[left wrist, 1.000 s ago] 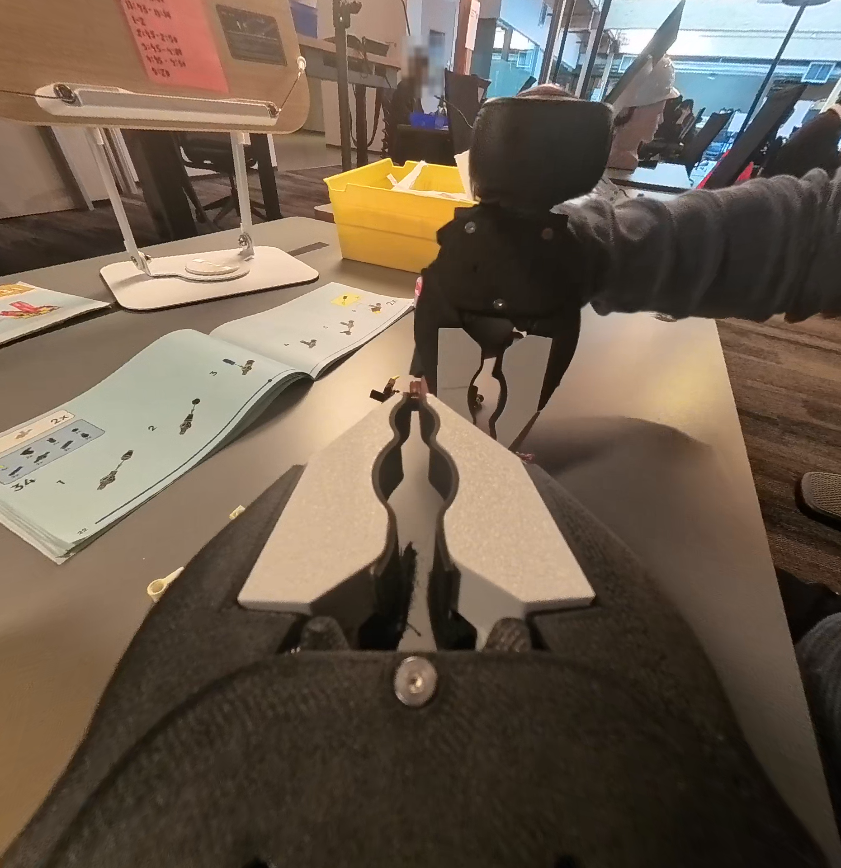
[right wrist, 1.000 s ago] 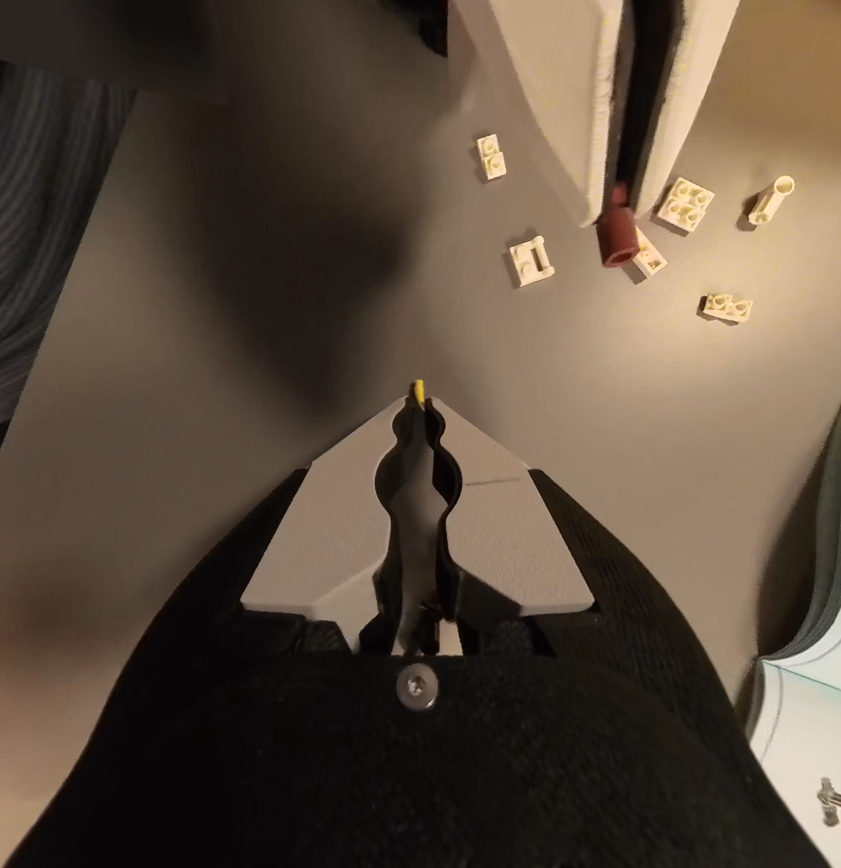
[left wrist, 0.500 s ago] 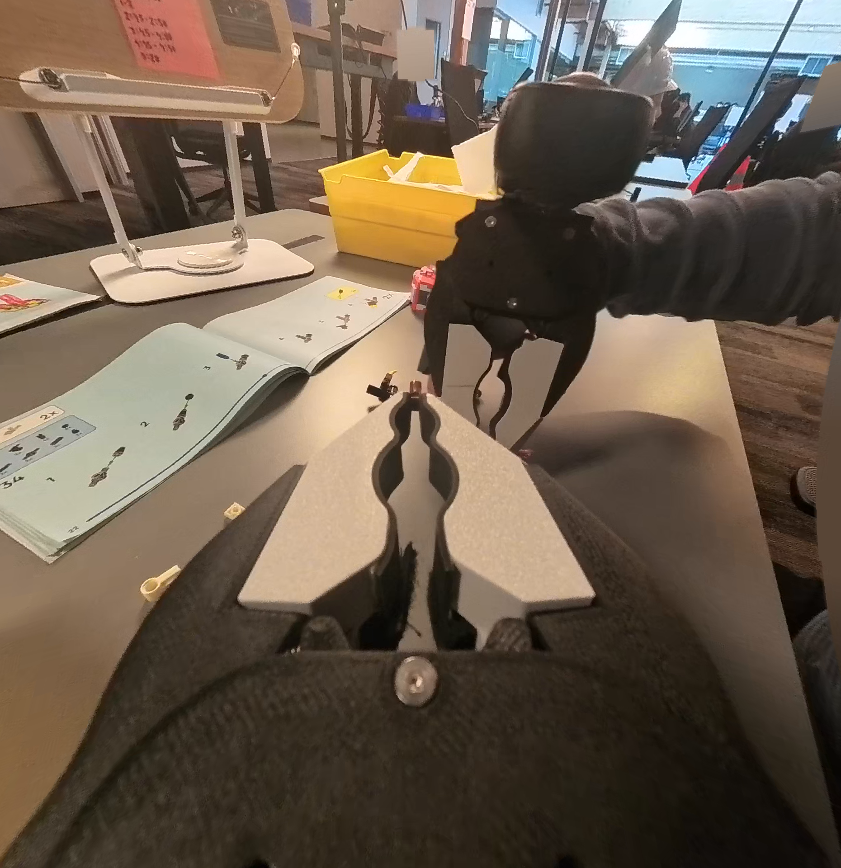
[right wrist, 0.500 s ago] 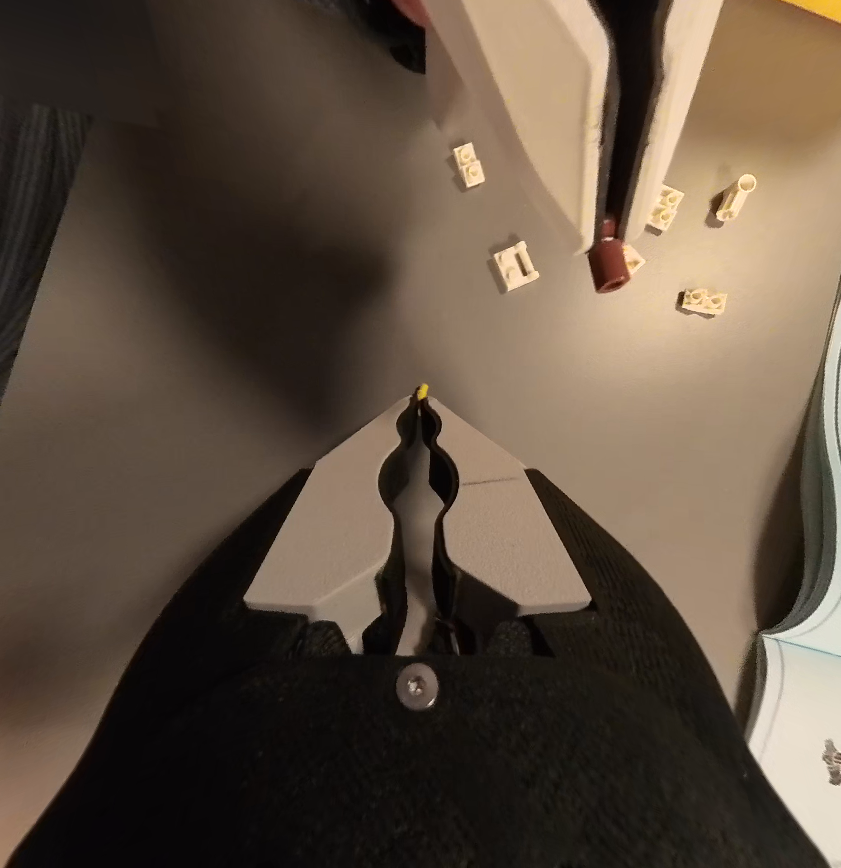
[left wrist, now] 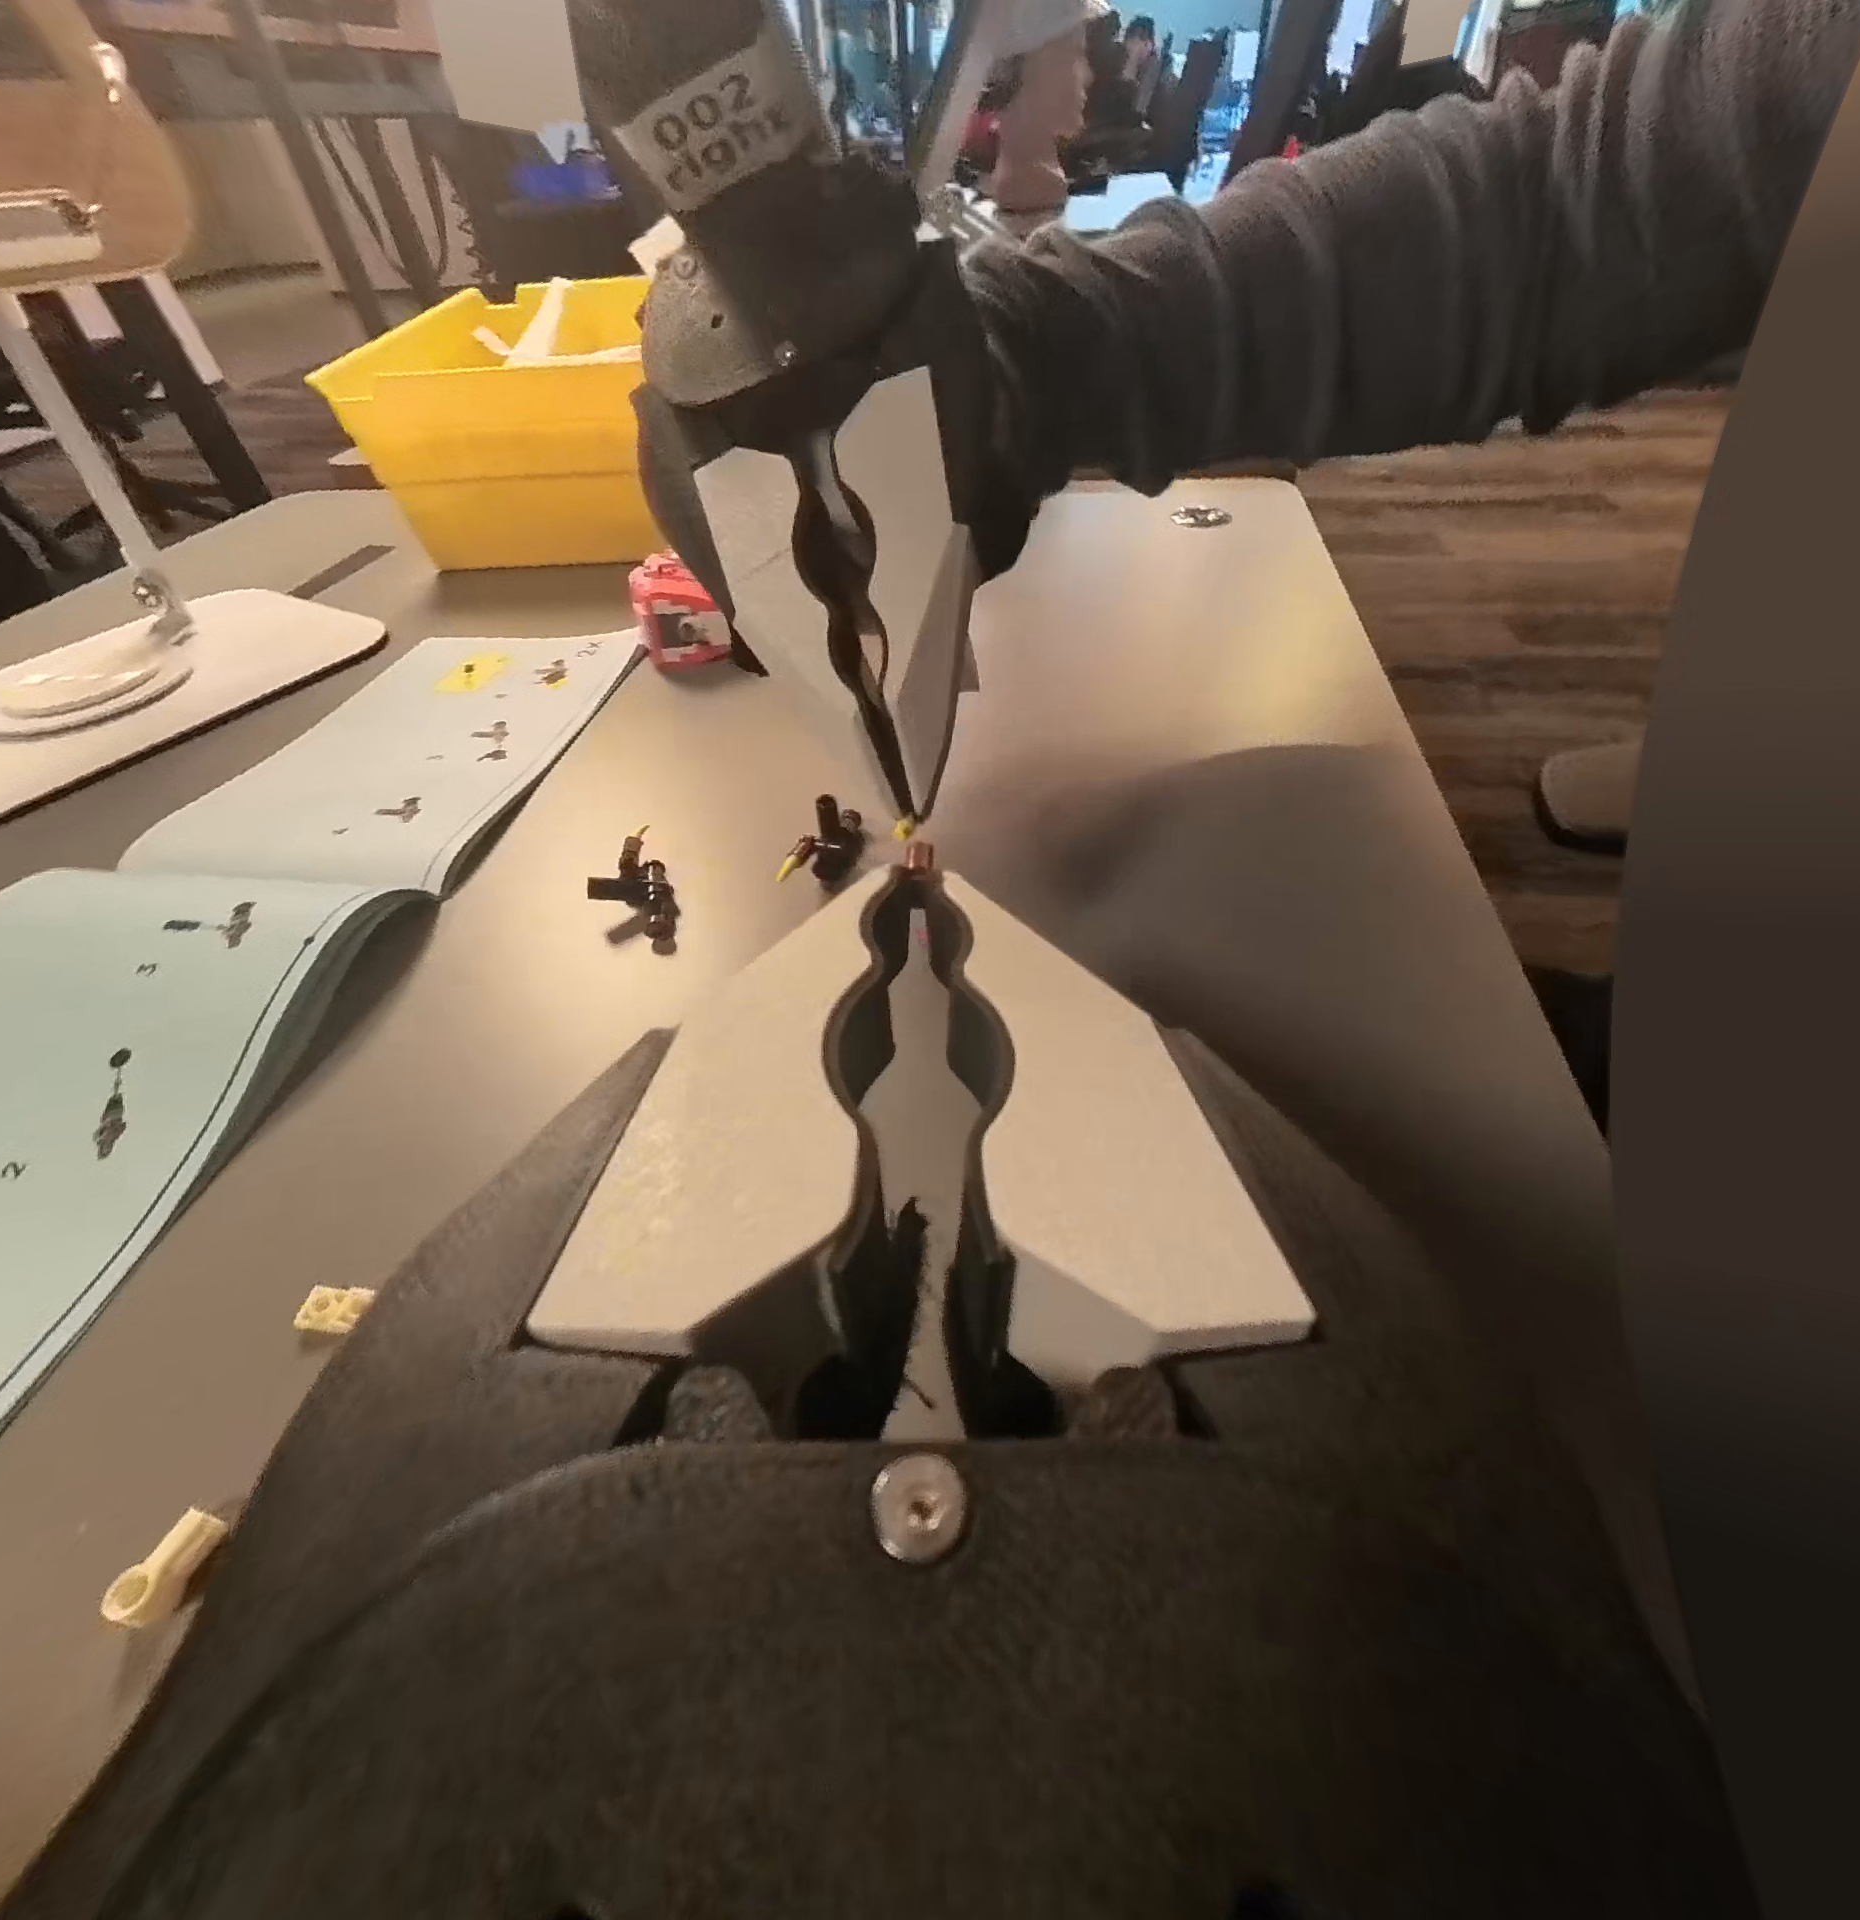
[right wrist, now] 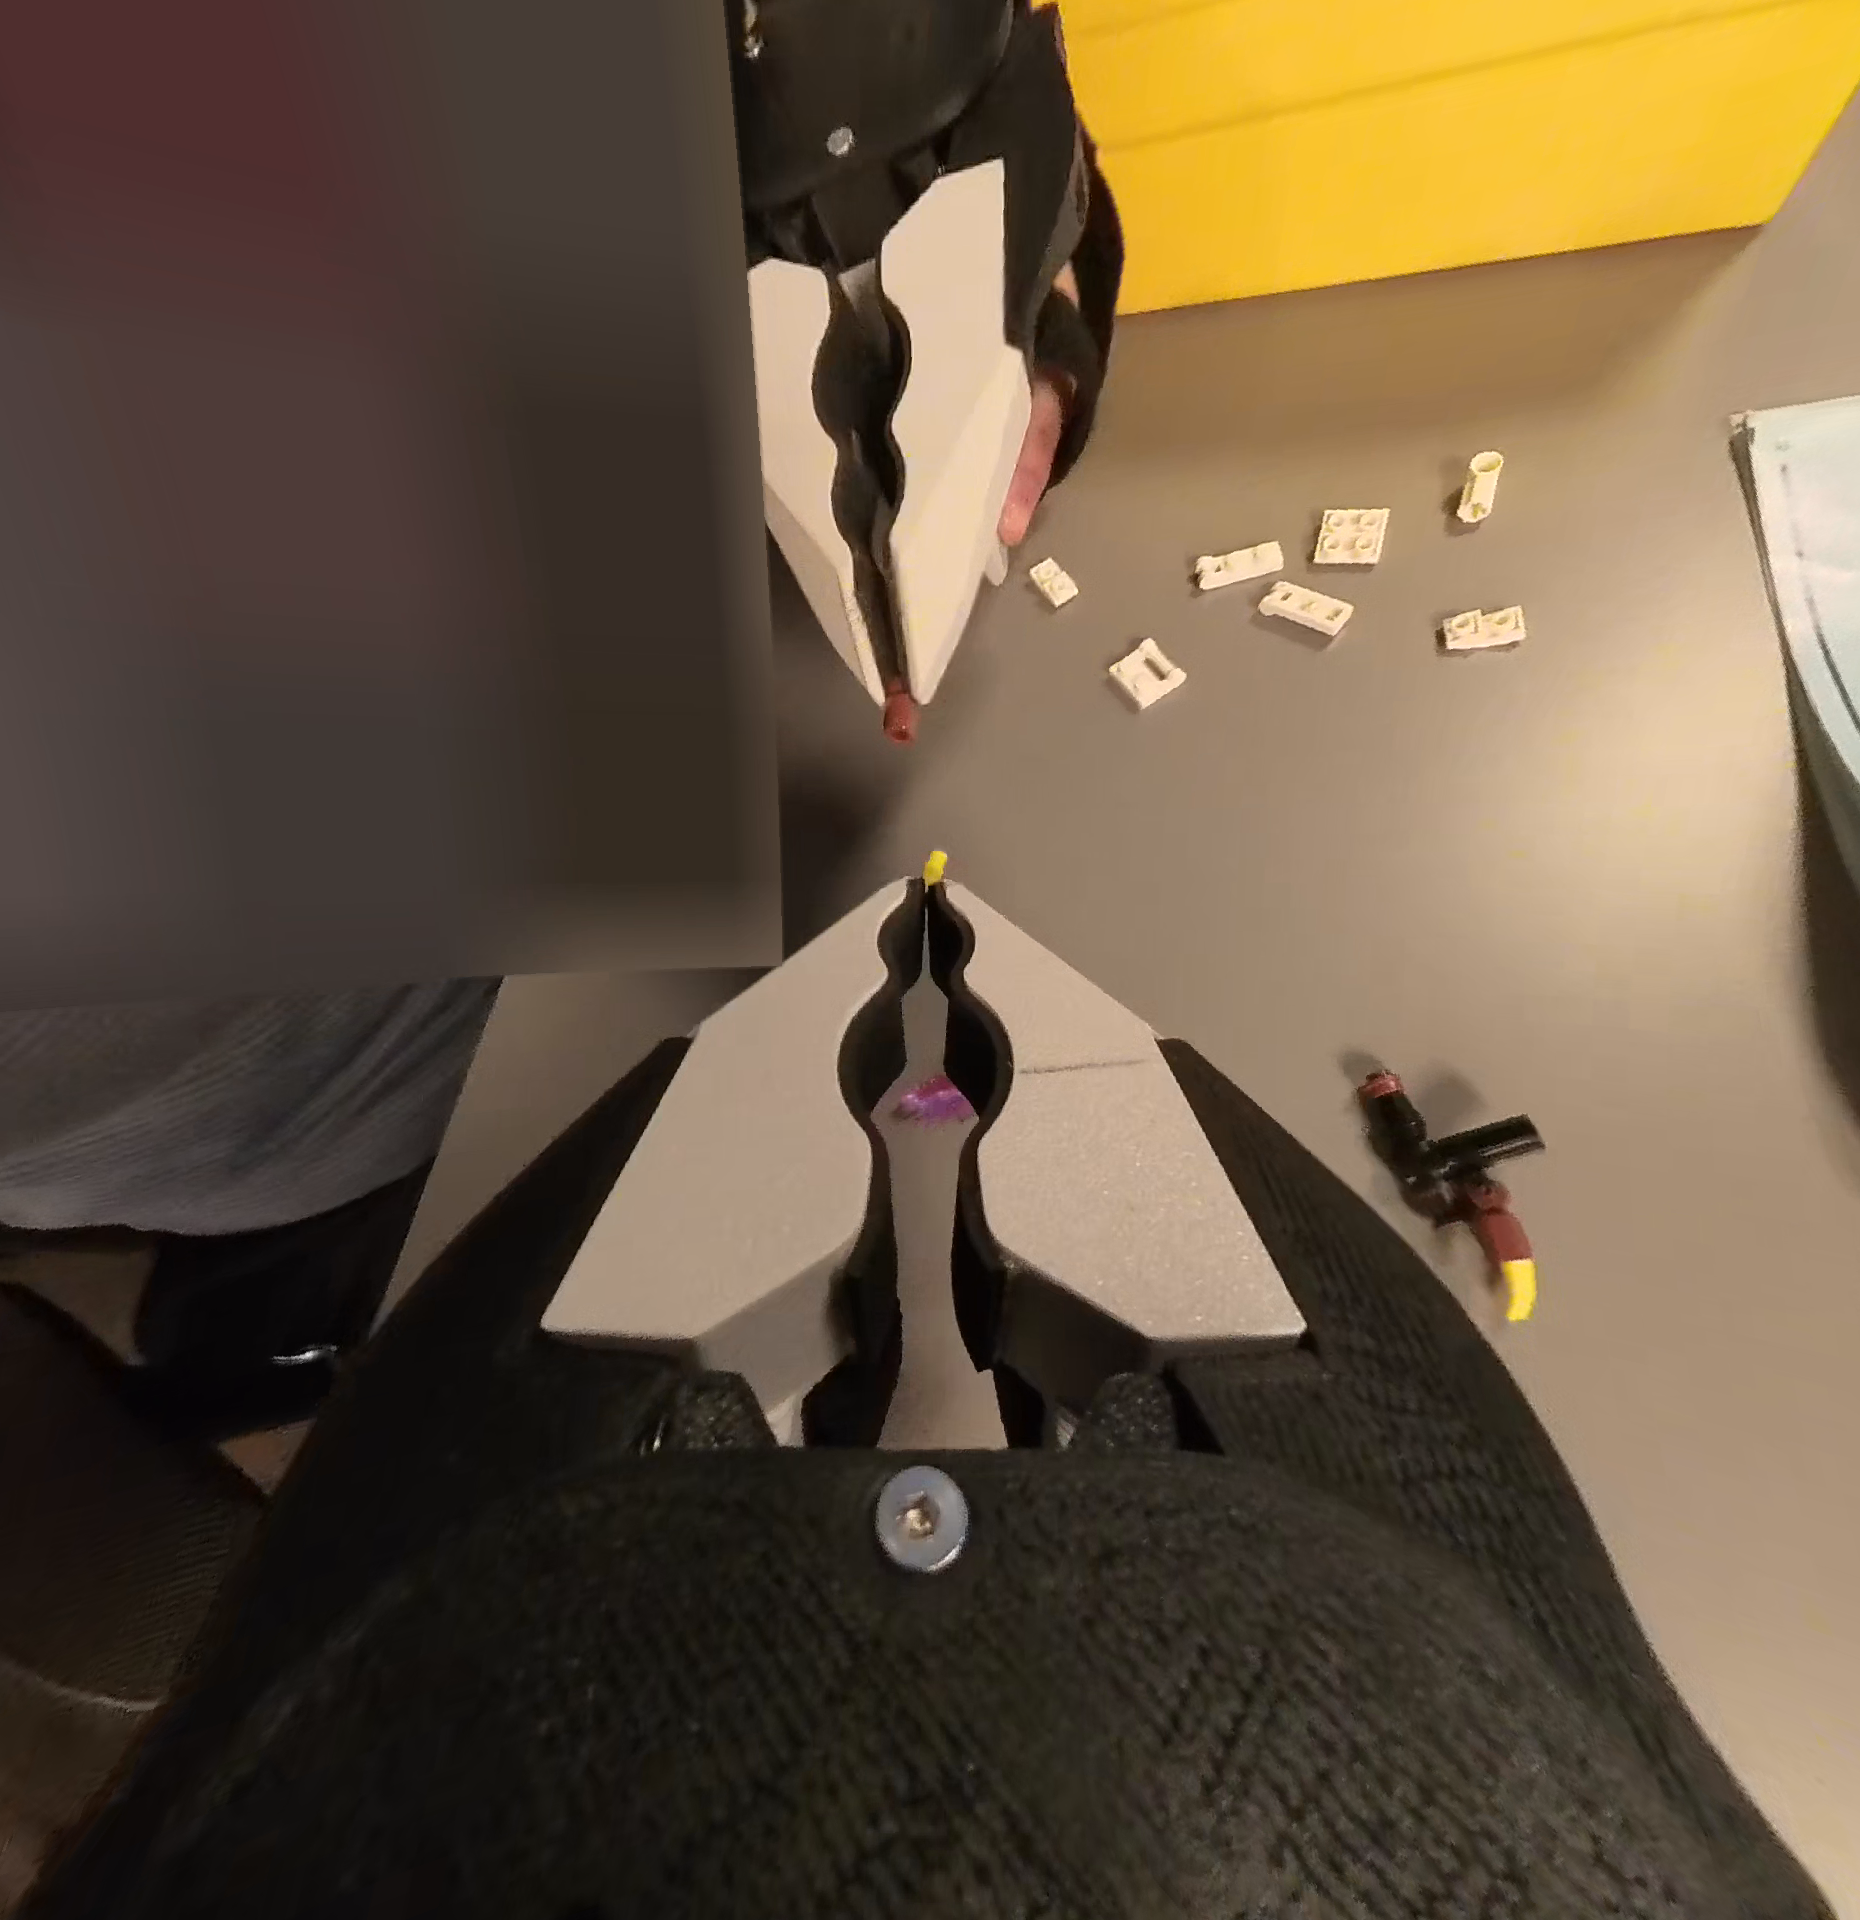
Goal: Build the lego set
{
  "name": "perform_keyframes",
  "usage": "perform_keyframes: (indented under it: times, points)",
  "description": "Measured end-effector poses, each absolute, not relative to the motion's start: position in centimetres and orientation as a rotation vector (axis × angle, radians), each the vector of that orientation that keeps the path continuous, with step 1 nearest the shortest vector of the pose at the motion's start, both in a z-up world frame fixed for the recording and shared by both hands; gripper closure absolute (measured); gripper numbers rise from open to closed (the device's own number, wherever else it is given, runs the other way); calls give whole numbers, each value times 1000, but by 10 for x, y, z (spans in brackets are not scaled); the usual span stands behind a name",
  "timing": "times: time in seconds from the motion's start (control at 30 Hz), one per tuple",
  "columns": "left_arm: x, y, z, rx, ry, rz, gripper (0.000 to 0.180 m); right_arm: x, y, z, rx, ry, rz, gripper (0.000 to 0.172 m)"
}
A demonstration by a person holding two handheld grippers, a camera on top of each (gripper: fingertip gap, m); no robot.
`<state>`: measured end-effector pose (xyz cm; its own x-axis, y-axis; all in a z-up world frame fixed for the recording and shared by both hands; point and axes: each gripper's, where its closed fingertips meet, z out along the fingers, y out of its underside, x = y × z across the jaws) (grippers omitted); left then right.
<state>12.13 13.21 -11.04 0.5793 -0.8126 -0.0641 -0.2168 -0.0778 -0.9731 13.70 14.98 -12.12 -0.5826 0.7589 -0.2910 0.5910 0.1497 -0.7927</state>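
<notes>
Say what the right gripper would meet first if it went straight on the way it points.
Probably the dark red piece pinched by the left gripper, opposite the right gripper and its yellow piece; depth alignment is unclear.

Yellow bin (right wrist: 1425,135) cut off at top edge in right wrist view. Open booklet (left wrist: 126,1039) runs off left edge, near tabletop's left edge. Tiny yellow piece (right wrist: 935,865) and dark red piece (right wrist: 898,717) too small to identify; pinched ends hidden.
</notes>
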Motion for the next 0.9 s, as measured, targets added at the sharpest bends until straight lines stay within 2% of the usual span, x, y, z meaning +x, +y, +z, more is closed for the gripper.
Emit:
perform_keyframes:
  times: [0.33, 0.5, 0.9]
  points:
    - [127, 128, -121, -1442, 1125, -276, 179, 139, 136, -139, -981, -2162, 875, 172]
    - [142, 108, -125, -1148, 1345, -131, 180, 148, 129, -129, -981, -2221, 937, 172]
    - [146, 104, -132, -1126, 1405, -115, 180, 150, 110, -133, -962, -2346, 1000, 172]
